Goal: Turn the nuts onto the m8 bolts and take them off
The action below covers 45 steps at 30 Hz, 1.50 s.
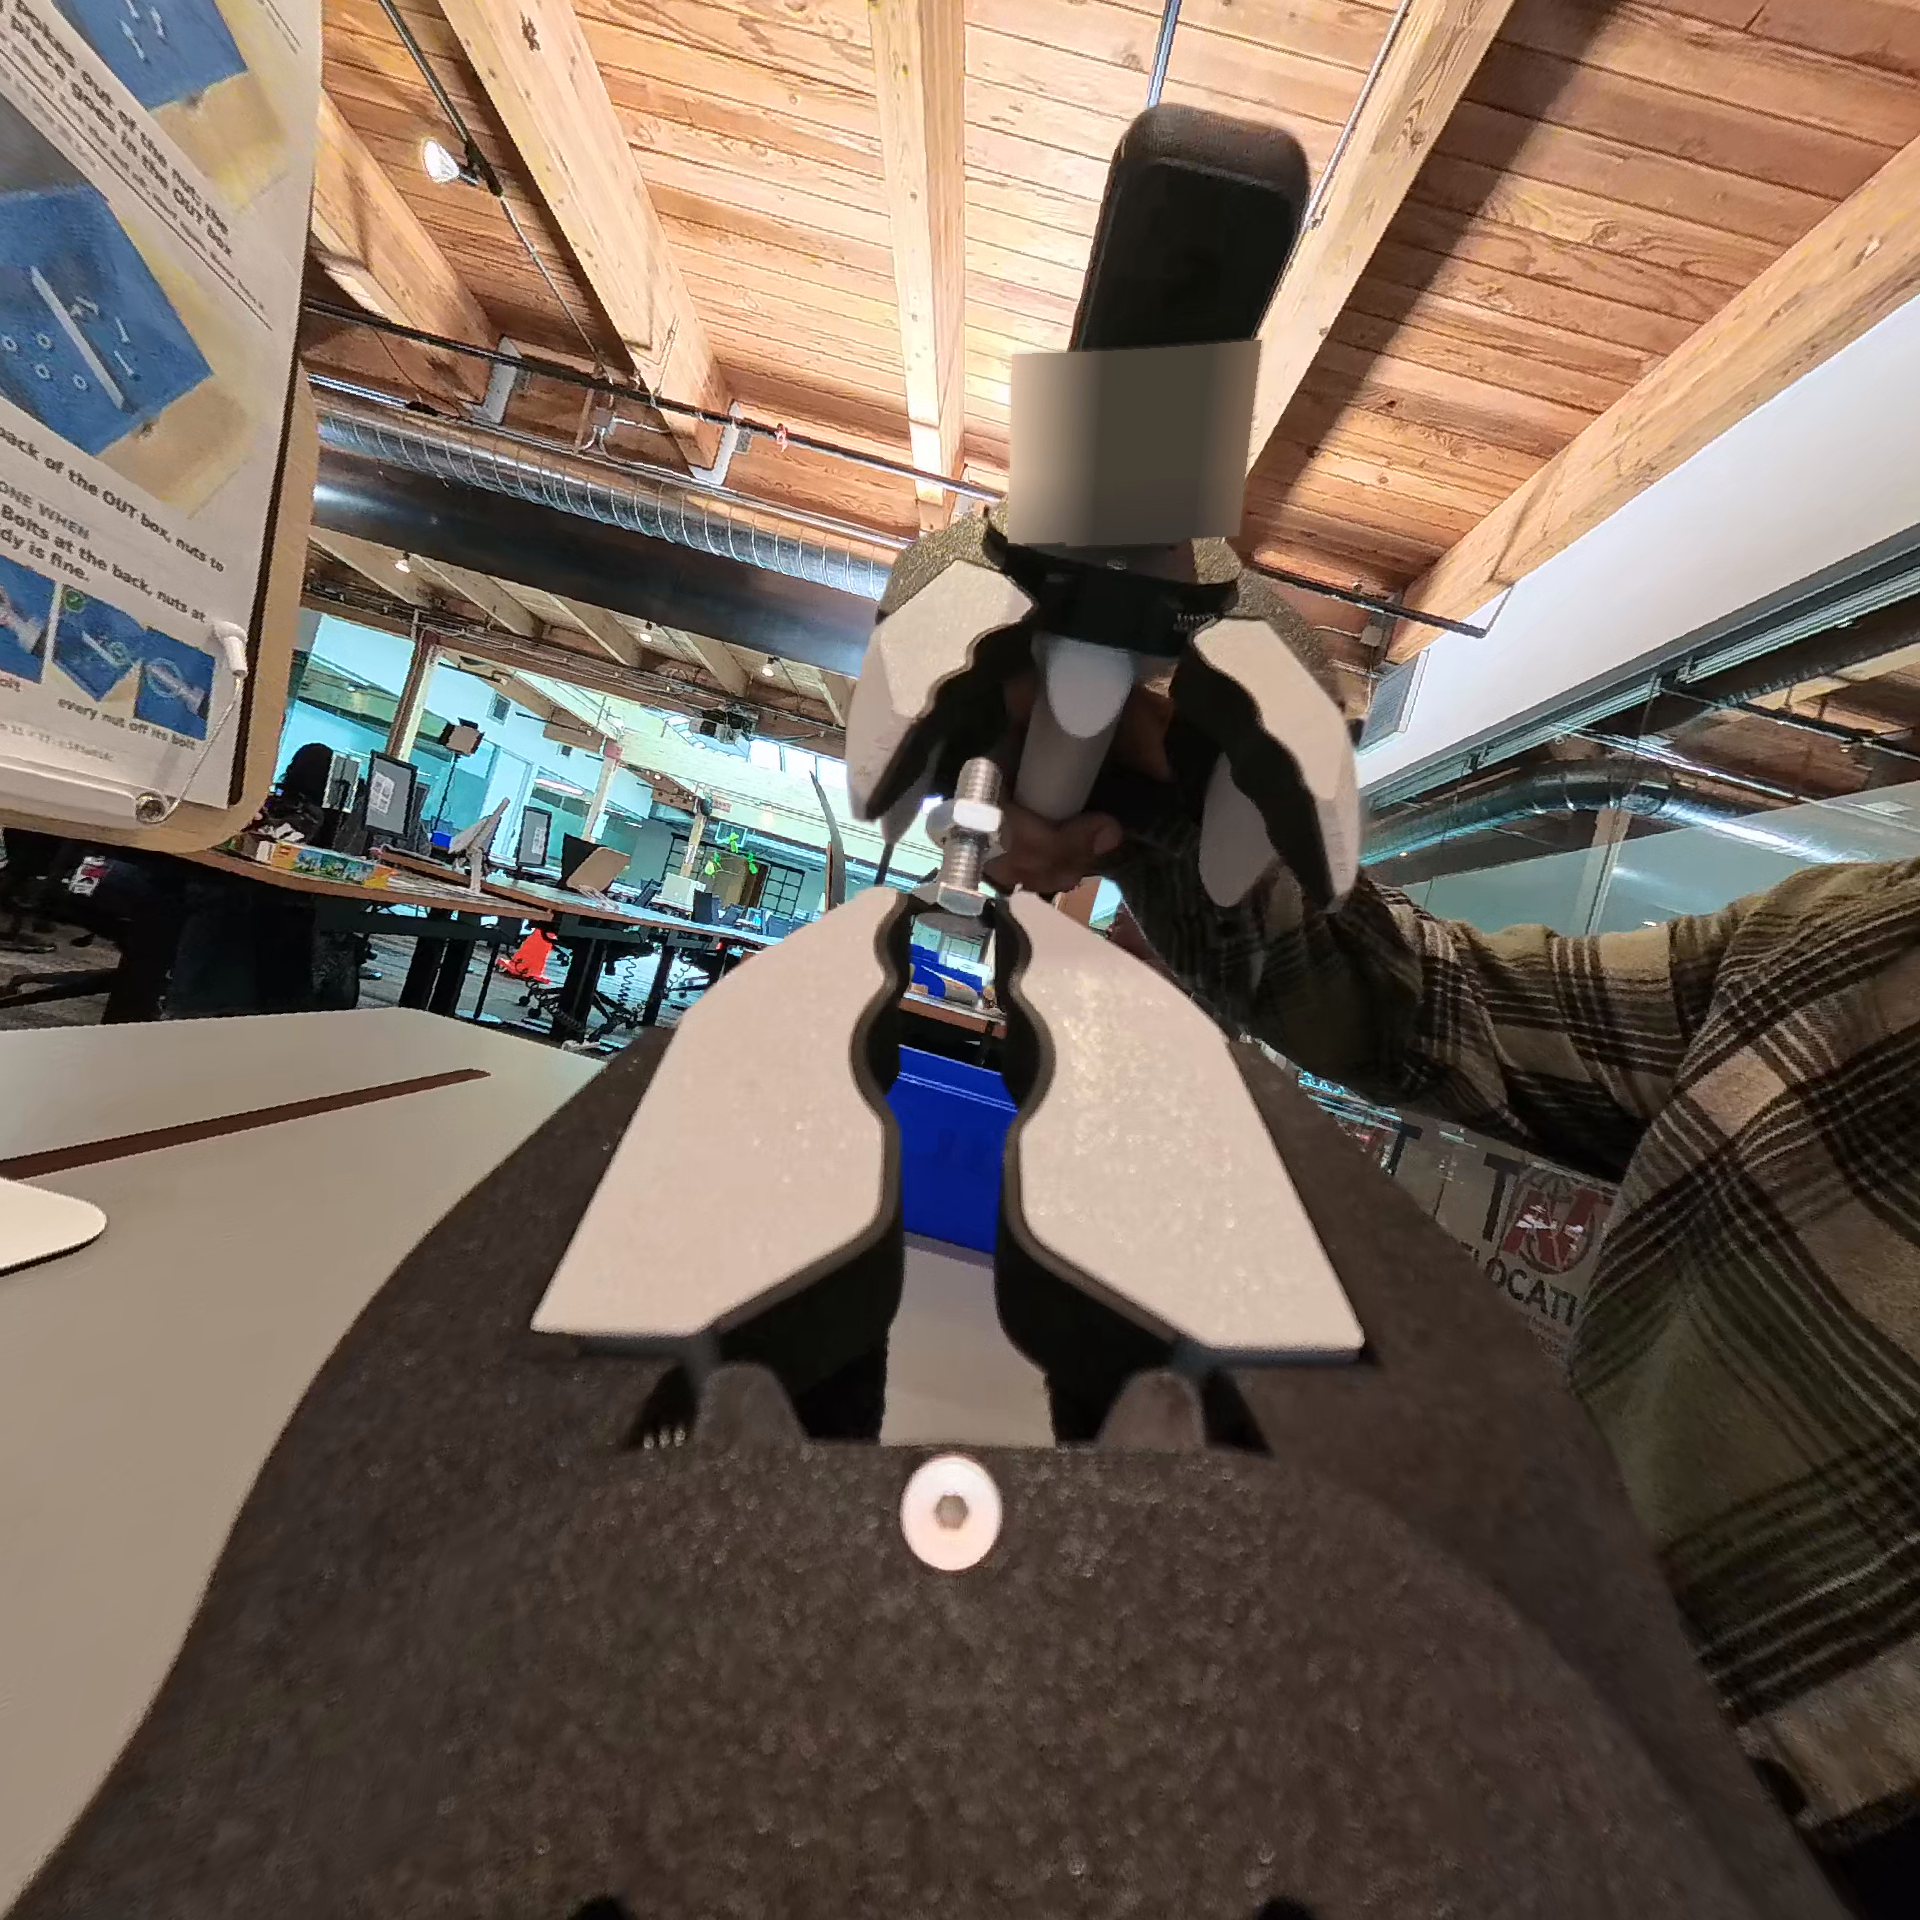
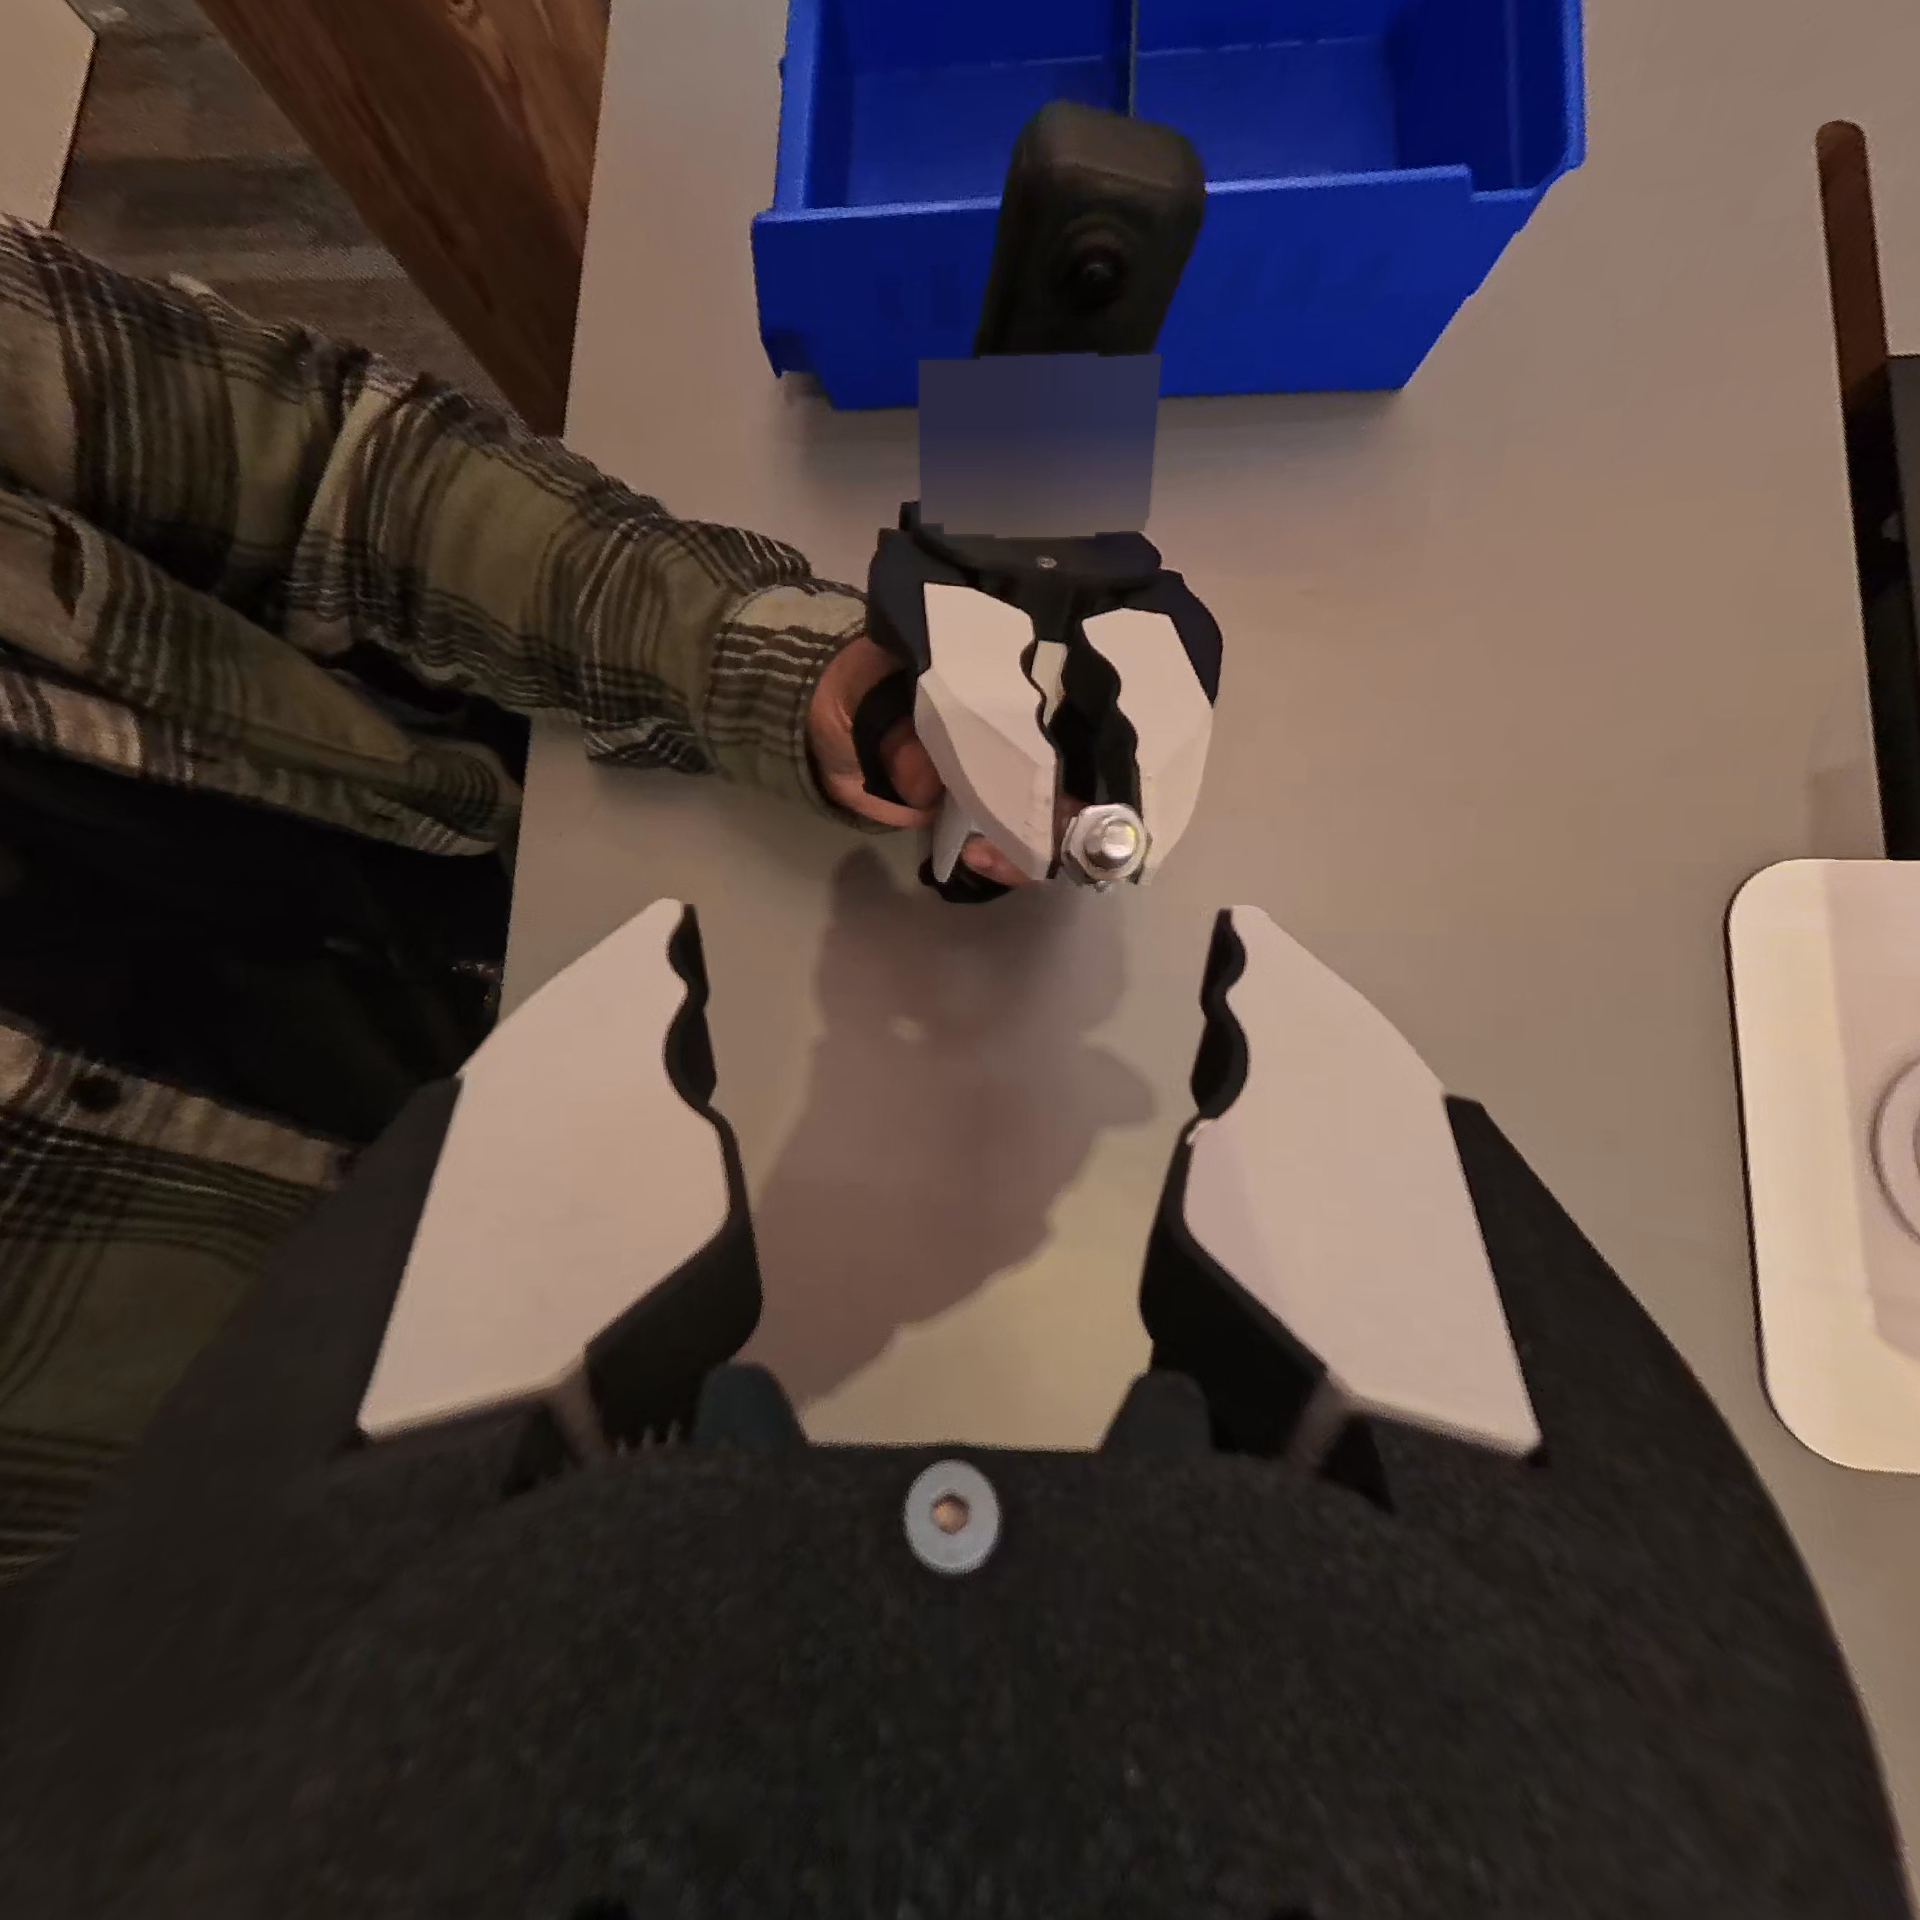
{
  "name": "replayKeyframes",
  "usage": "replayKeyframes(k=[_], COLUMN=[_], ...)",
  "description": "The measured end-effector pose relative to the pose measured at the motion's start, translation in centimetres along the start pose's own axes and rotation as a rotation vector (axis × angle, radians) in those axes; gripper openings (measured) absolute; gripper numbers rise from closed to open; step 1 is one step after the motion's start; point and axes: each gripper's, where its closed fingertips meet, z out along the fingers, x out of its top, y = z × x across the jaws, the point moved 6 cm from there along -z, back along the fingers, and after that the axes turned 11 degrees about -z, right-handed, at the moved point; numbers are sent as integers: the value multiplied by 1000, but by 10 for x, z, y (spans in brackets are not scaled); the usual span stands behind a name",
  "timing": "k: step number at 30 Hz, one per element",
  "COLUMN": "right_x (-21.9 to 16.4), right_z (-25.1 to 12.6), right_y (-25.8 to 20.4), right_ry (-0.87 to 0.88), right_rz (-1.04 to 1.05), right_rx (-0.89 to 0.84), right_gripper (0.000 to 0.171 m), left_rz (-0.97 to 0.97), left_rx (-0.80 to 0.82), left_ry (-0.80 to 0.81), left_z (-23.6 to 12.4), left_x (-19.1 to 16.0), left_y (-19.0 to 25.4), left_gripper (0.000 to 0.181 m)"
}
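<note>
My left gripper (image 1: pixel 951 904) is shut on the head of a silver M8 bolt (image 1: pixel 961 868) and holds it upright above the table. A hex nut (image 1: pixel 966 821) sits partway down the bolt's thread. My right gripper (image 1: pixel 1060 831) hangs above the bolt, open, with its fingers on either side of the nut and not touching it. In the right wrist view my right gripper (image 2: pixel 956 914) is open and empty. Beyond it, the left gripper (image 2: pixel 1081 831) holds the bolt and nut (image 2: pixel 1103 837), seen end-on.
A blue bin (image 2: pixel 1299 291) stands on the grey table (image 2: pixel 1455 675) behind the grippers; it also shows in the left wrist view (image 1: pixel 951 1153). A white pad (image 2: pixel 1829 1143) lies at the right. An instruction poster (image 1: pixel 114 416) stands at the left. Plaid sleeves (image 2: pixel 364 582) reach in.
</note>
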Motion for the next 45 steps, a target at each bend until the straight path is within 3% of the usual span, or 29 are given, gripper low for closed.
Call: replayKeyframes(k=[3,13,22,31,35,38,41,45], right_x=[-1,1,1,-6,-16,-44,-93,-187], right_z=[-2,0,8,-5,-37,-77,-129,-199], right_y=[3,14,12,6,-2,-11,-23,-44], right_ry=[-1,-132,-165,-159,-109,-147,-215,-335], right_rz=[-11,-138,-139,-95,-34,38,162,418], right_rx=[-27,-100,-44,-56,-124,-223,-361,-532], right_gripper=[88,50,16,15,15,15,15,15], left_rz=[-1,28,34,18,11,20,23,25], left_rx=[-2,-14,-13,-38,-24,-10,-11,-5], left_ry=[-5,-65,-77,-108,-124,-174,-206,-245], left_z=[0,6,7,15,16,19,22,24], left_x=[-1,-7,-8,-14,-18,-24,-30,-35], left_y=[0,4,5,6,4,4,4,3], left_gripper=[14,14,14,13,17,22,24,25])
